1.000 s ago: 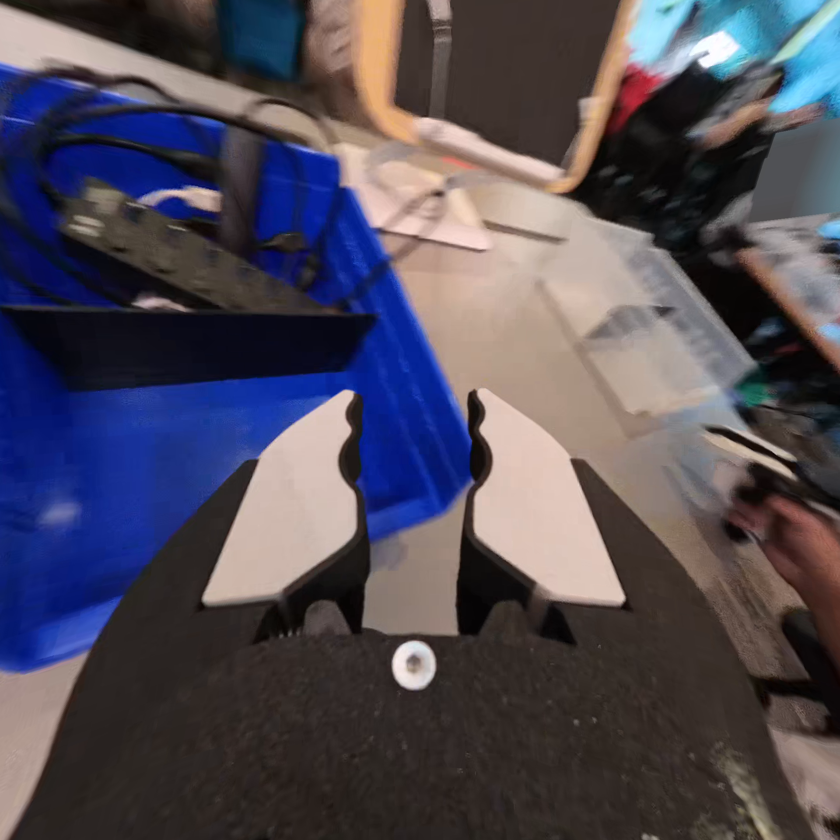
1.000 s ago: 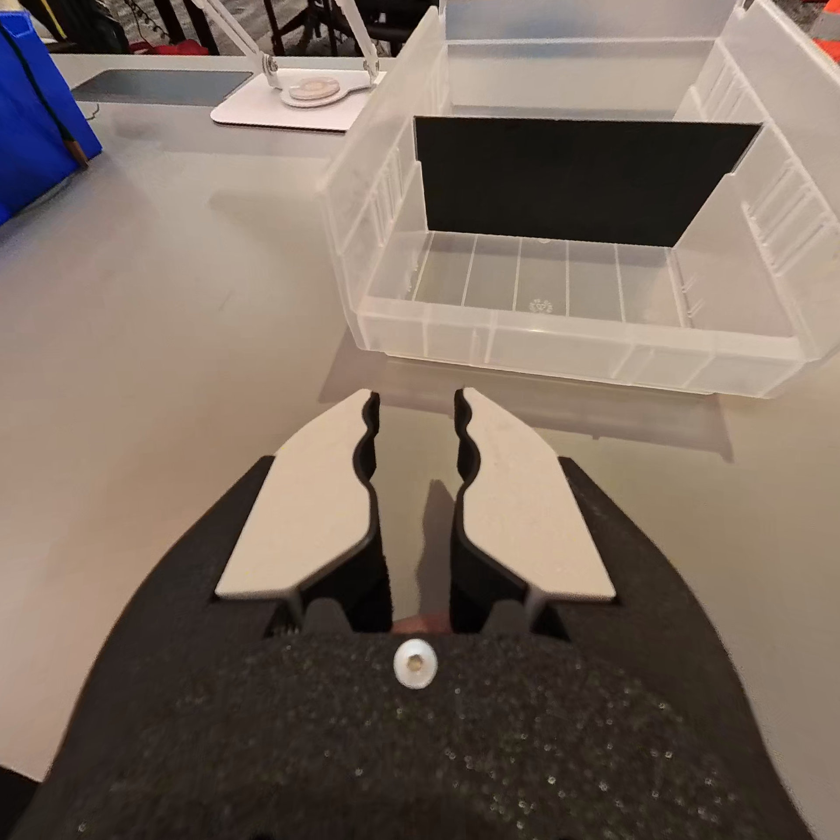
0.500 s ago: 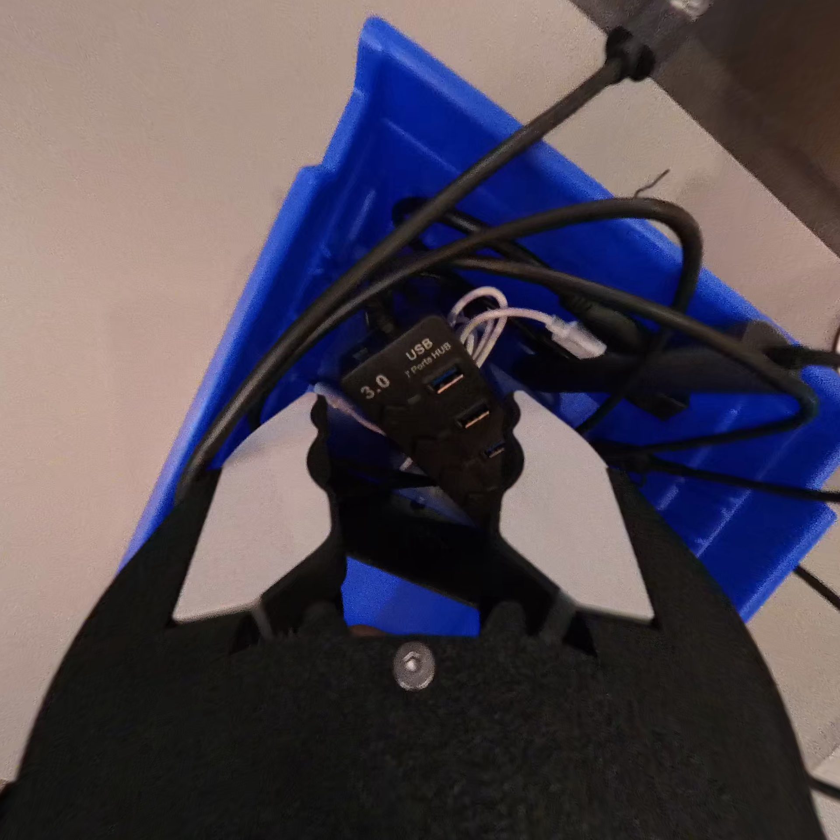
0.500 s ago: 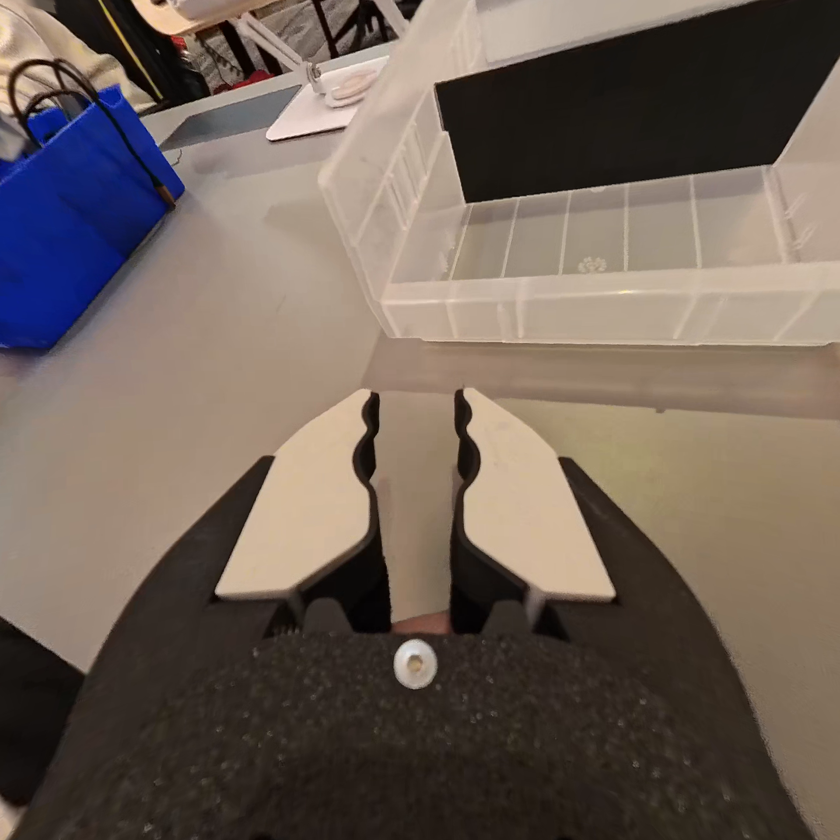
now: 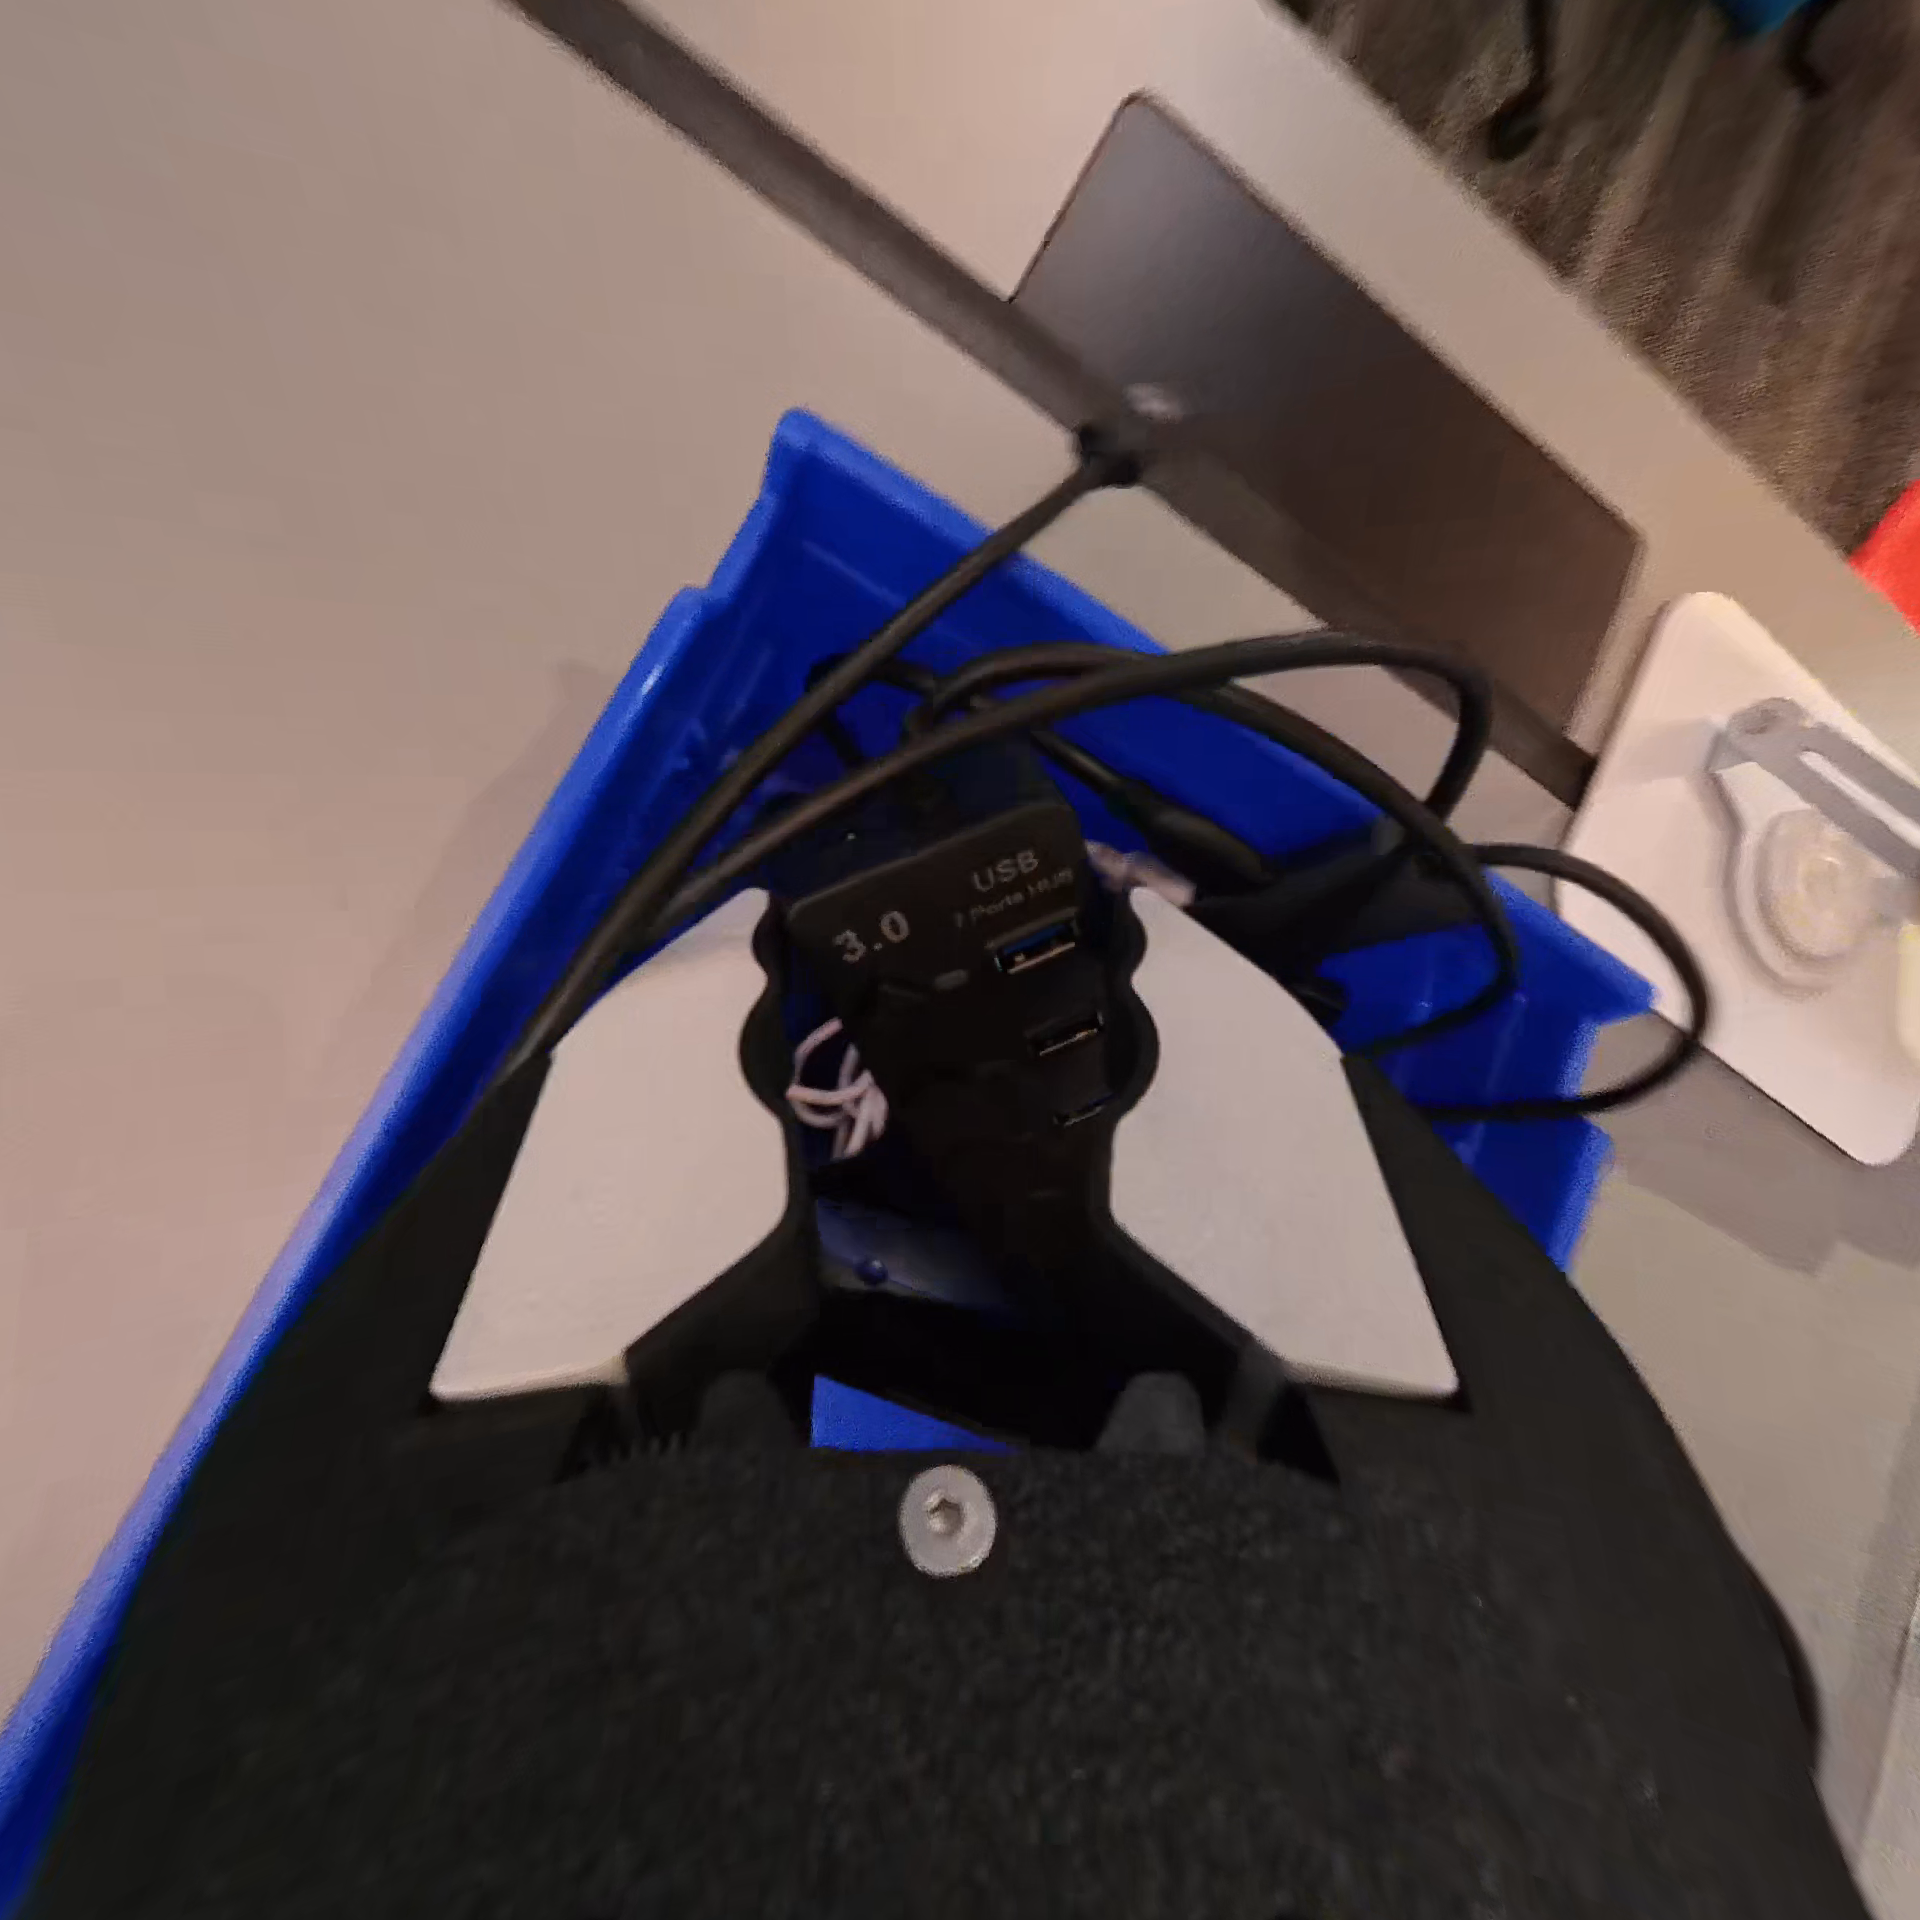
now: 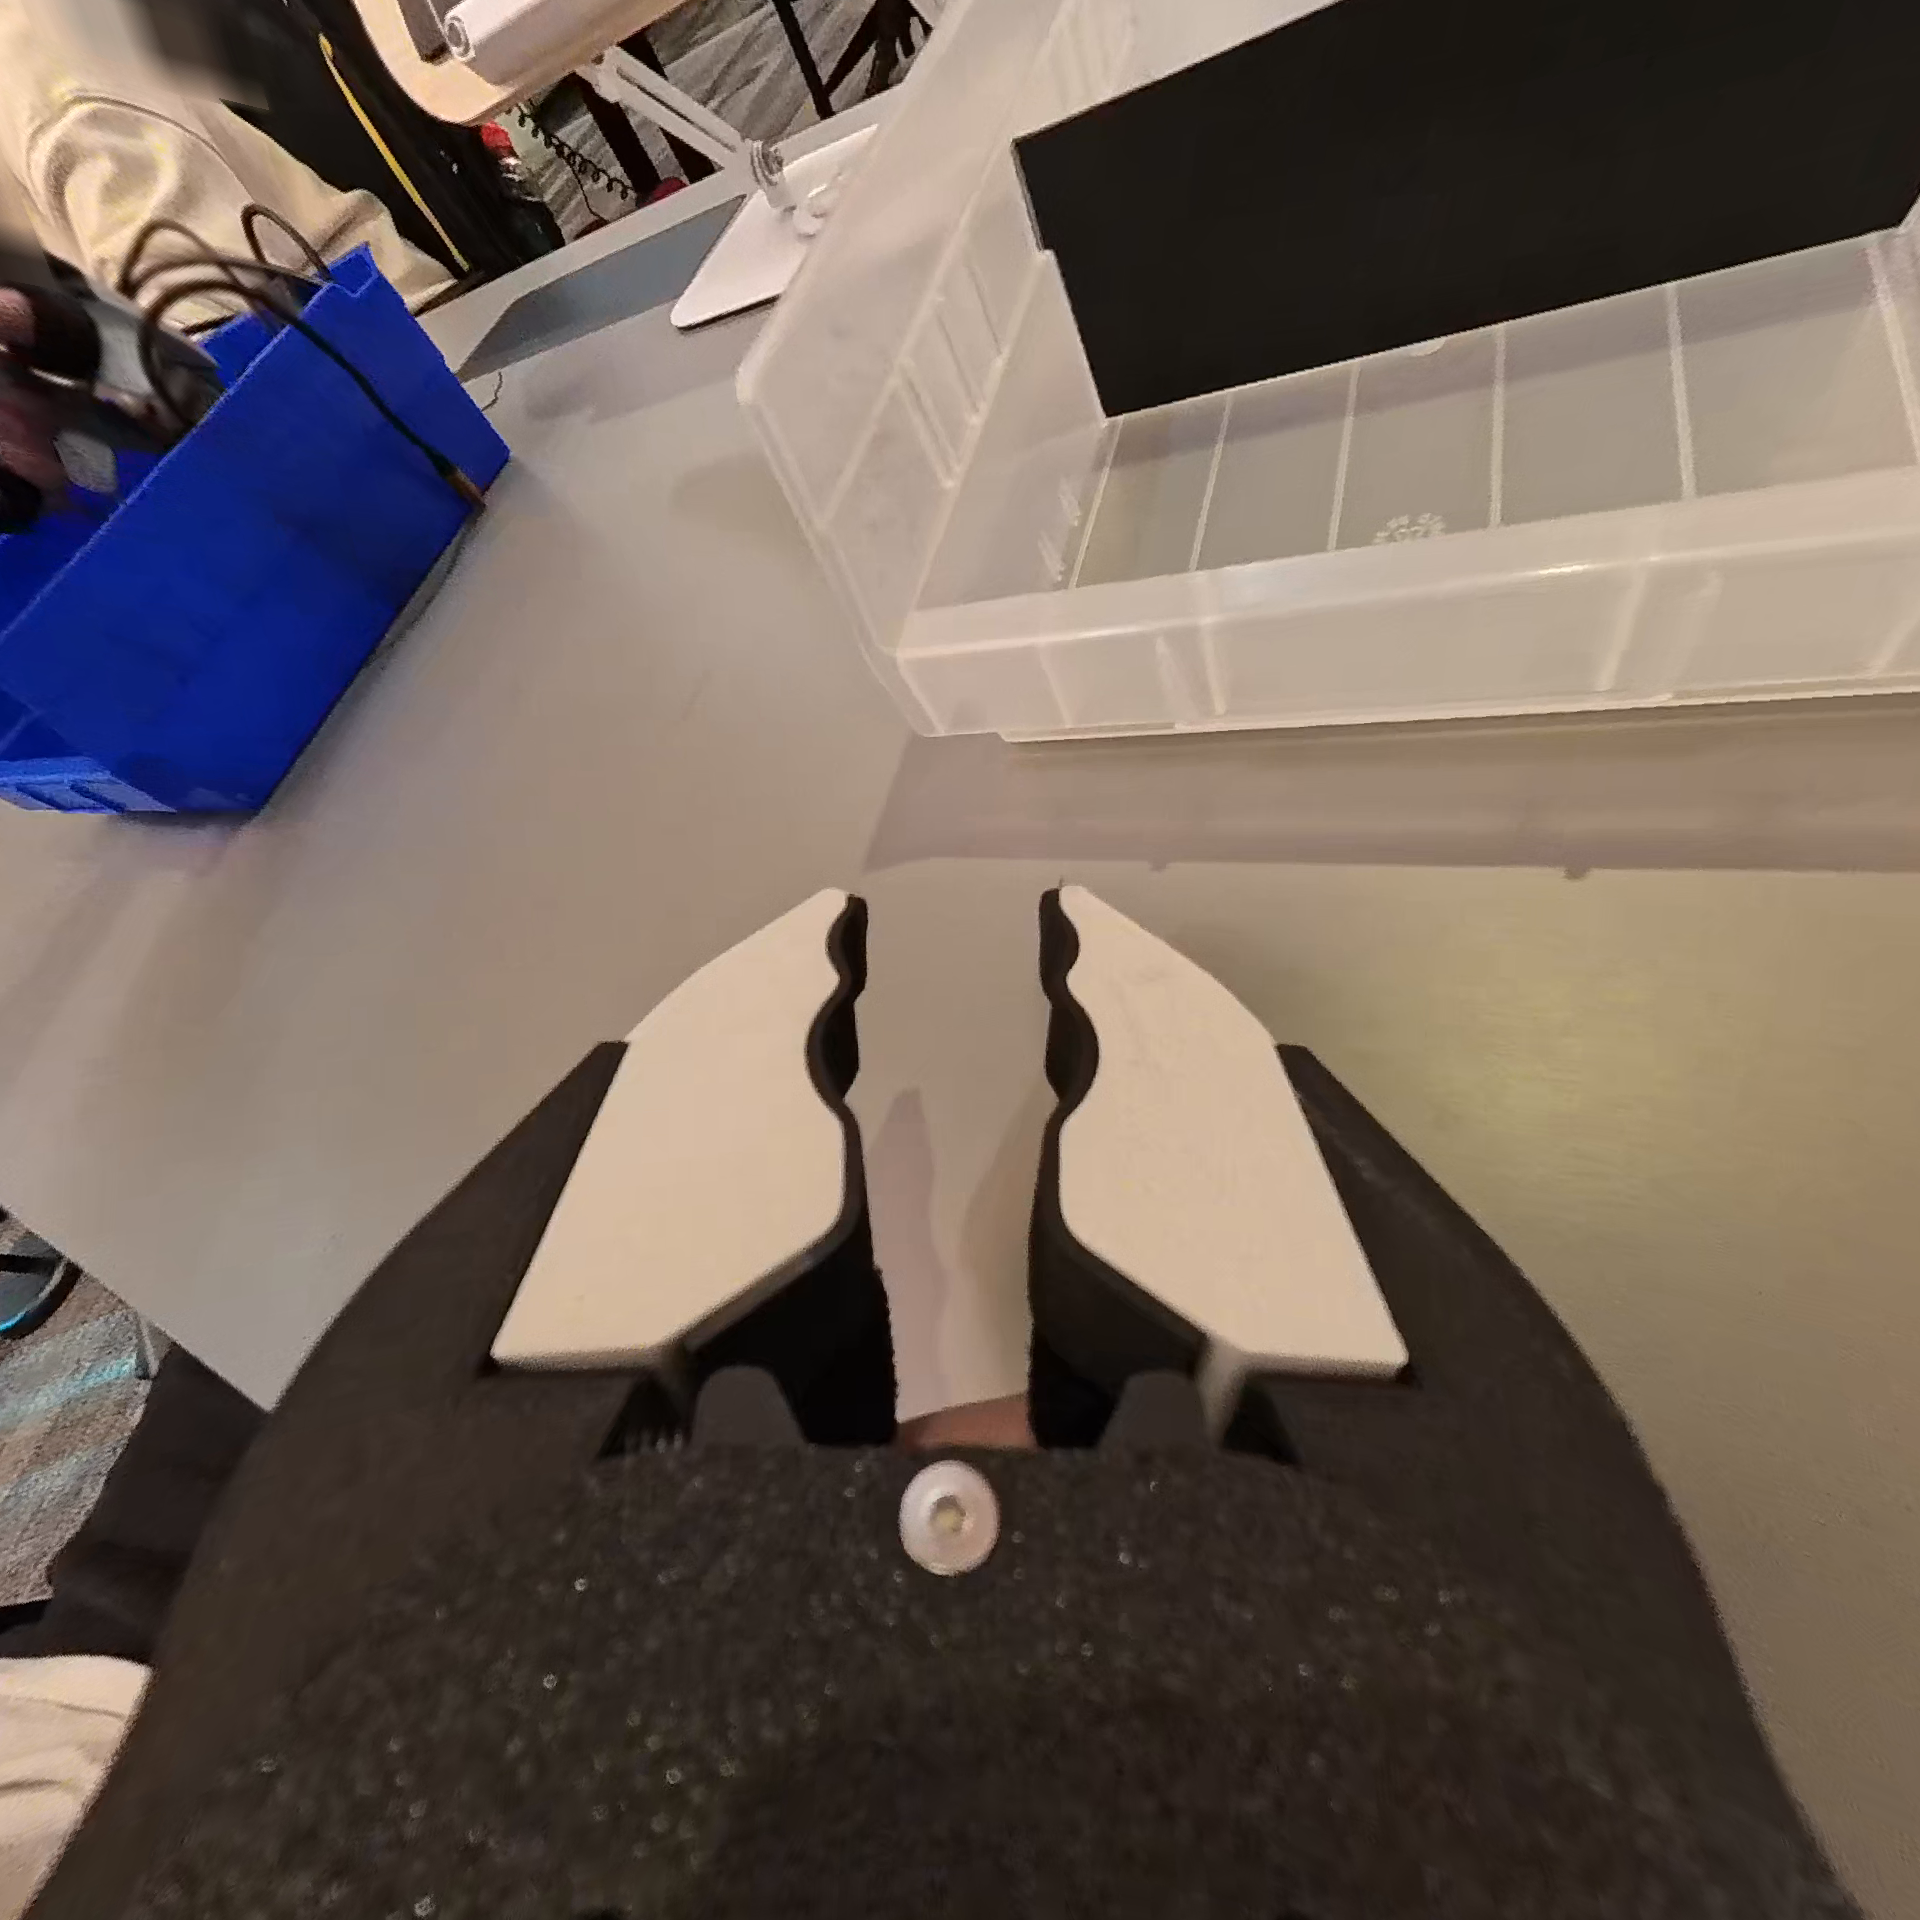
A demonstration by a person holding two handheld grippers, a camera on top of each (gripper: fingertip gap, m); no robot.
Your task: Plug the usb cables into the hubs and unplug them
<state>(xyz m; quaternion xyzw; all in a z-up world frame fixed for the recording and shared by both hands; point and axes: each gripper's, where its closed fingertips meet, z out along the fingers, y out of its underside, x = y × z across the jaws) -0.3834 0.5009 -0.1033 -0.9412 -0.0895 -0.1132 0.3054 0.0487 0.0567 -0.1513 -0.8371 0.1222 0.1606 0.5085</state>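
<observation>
In the left wrist view my left gripper points down into a blue bin. Its fingers hold a black USB hub by its two sides, with several ports showing on the hub's face. Black cables loop over the bin and a thin white cable lies under the hub. My right gripper is open a little and empty, low over the grey table. The blue bin also shows at its far left, with the left gripper in it.
A clear plastic bin with a black divider stands right in front of the right gripper. A white stand base and a dark flat panel lie behind the blue bin. A person in beige is at the far left.
My left gripper swung down over the blue bin, opened wide, then closed its fingers onto the hub. My right gripper turned left, bringing the blue bin into view, and stayed slightly open.
</observation>
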